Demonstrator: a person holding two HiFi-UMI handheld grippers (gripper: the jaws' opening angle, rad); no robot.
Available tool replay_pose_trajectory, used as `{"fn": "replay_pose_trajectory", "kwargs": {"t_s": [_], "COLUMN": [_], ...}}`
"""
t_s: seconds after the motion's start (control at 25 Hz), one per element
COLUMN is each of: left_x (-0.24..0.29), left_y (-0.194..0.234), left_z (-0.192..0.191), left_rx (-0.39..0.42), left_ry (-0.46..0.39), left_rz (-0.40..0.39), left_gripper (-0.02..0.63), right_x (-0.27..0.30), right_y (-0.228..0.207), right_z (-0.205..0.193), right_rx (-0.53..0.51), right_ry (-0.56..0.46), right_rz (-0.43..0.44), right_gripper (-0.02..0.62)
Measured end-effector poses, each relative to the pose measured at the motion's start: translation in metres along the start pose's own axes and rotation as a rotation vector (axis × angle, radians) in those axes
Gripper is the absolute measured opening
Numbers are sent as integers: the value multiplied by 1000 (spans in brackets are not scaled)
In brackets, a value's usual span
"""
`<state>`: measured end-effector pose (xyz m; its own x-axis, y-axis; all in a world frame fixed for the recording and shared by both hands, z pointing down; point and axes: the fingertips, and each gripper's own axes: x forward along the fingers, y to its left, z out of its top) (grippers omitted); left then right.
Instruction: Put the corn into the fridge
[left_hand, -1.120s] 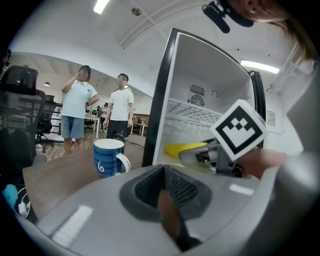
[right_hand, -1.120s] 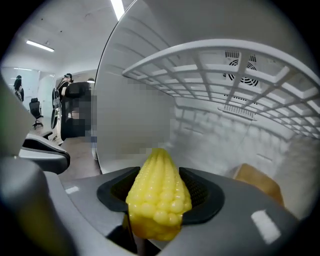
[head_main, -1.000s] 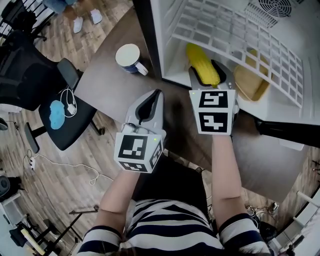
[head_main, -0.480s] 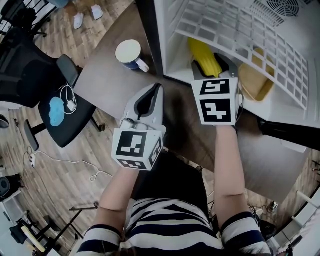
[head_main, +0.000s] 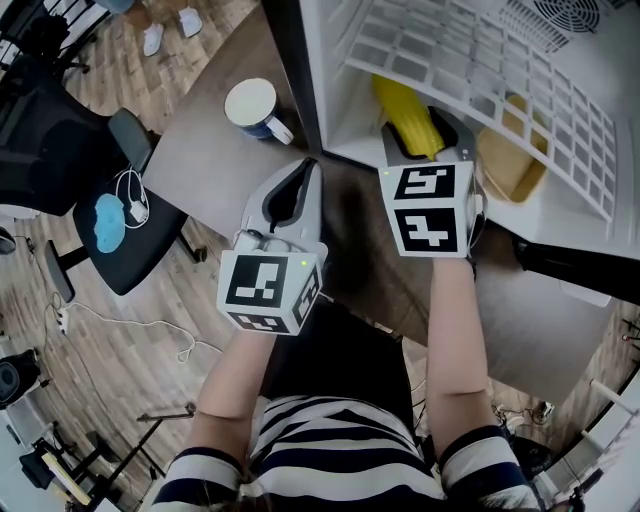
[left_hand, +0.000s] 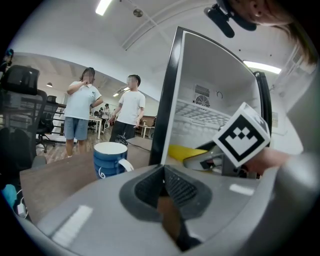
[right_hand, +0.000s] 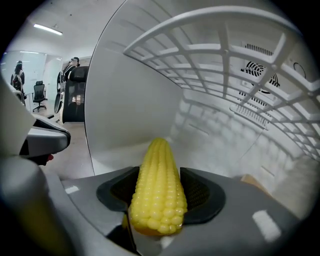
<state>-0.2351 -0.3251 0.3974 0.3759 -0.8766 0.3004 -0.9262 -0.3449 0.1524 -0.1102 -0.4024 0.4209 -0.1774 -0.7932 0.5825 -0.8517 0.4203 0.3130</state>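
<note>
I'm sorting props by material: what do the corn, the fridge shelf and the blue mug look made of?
Corn: glossy, very even kernels, probably plastic, possibly real. Fridge shelf: matte white grid of thick bars, likely moulded plastic or coated wire. Blue mug: shiny glaze, white inside, seemingly ceramic.

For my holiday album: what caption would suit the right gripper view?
Right tongs clamp a yellow corn cob, tip aimed into the white fridge beneath its grid shelf.

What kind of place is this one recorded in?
Likely an open-plan office: office chairs, people standing about in the background, and a fridge on a table beside a mug.
</note>
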Motion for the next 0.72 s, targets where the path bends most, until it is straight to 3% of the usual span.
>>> {"fn": "replay_pose_trajectory", "kwargs": {"t_s": [0.72], "left_x": [-4], "left_y": [-5], "left_z": [7], "left_rx": [-15], "left_ry": [-3], "left_rz": [-10], "left_gripper": [0], "right_x": [-53], "right_y": [-5], "right_z": [-19], "right_rx": [69], "right_ry": [-50], "right_rz": [-10], "right_gripper": [244]}}
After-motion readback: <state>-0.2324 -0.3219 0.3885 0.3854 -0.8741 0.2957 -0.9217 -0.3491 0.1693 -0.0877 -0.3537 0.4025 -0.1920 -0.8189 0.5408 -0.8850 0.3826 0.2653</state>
